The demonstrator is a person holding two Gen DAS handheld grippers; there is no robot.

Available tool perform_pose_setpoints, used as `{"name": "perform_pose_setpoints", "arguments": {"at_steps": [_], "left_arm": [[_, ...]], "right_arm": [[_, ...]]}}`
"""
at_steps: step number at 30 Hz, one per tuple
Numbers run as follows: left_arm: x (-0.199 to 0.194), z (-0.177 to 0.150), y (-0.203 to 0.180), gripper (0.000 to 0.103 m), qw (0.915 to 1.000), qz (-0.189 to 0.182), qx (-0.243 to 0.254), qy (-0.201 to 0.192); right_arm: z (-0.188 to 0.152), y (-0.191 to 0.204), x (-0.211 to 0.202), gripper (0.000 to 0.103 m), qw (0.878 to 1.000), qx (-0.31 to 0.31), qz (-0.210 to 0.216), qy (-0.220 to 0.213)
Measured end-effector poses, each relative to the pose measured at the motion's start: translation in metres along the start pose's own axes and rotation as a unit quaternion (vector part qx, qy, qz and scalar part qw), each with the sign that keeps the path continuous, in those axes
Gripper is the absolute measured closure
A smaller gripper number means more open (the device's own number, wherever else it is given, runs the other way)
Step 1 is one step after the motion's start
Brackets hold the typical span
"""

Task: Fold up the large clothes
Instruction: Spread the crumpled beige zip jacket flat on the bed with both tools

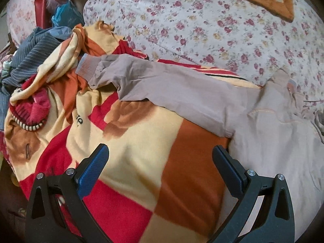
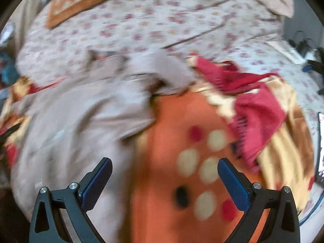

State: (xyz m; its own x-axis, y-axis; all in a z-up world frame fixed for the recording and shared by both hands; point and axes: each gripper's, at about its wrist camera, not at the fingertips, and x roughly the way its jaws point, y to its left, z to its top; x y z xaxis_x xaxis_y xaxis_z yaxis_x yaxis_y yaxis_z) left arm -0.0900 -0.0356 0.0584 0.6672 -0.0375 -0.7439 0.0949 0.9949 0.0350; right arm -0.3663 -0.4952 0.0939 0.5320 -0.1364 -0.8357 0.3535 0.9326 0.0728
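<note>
Both grippers, left gripper (image 1: 160,151) and right gripper (image 2: 165,165), hover spread wide, holding nothing. Grey-mauve sweatshirt (image 1: 263,133) lies spread on patchwork blanket (image 1: 129,154), sleeve (image 1: 154,81) stretched left. Right view blurred.

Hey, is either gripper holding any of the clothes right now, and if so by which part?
Nothing is held. The left gripper and right gripper both have open jaws with no fabric between them, above the grey garment and blanket.

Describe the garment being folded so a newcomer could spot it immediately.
On the bed's floral sheet lies a red, orange and cream blanket. Spread across it is the plain greyish-mauve top, one long sleeve ending in a ribbed cuff; everything nearby is patterned.
</note>
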Motion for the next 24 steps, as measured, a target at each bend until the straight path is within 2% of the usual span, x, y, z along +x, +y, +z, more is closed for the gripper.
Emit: {"name": "perform_pose_setpoints", "arguments": {"at_steps": [2,4,9,11,14,24], "left_arm": [[-0.012,-0.003,-0.003,0.001,1.0000,-0.002,-0.001,-0.006],[-0.024,-0.004,-0.008,0.001,0.9999,-0.010,-0.001,-0.010],[-0.048,-0.013,-0.025,0.001,0.9992,-0.031,0.008,-0.024],[-0.053,-0.016,-0.033,0.001,0.9988,-0.035,0.019,-0.027],[-0.054,-0.017,-0.040,0.001,0.9986,-0.032,0.032,-0.029],[-0.048,-0.015,-0.037,0.001,0.9989,-0.028,0.030,-0.024]], "right_arm": [[-0.011,0.026,-0.013,0.000,0.999,-0.007,0.049,0.012],[-0.015,0.048,-0.020,0.000,0.997,-0.024,0.075,0.015],[-0.014,0.107,-0.028,0.000,0.993,-0.064,0.095,-0.009],[-0.008,0.125,-0.027,0.000,0.993,-0.073,0.090,-0.020],[0.005,0.152,-0.021,0.000,0.994,-0.093,0.056,-0.032],[0.025,0.197,-0.006,0.000,0.993,-0.097,0.037,-0.053]]}}
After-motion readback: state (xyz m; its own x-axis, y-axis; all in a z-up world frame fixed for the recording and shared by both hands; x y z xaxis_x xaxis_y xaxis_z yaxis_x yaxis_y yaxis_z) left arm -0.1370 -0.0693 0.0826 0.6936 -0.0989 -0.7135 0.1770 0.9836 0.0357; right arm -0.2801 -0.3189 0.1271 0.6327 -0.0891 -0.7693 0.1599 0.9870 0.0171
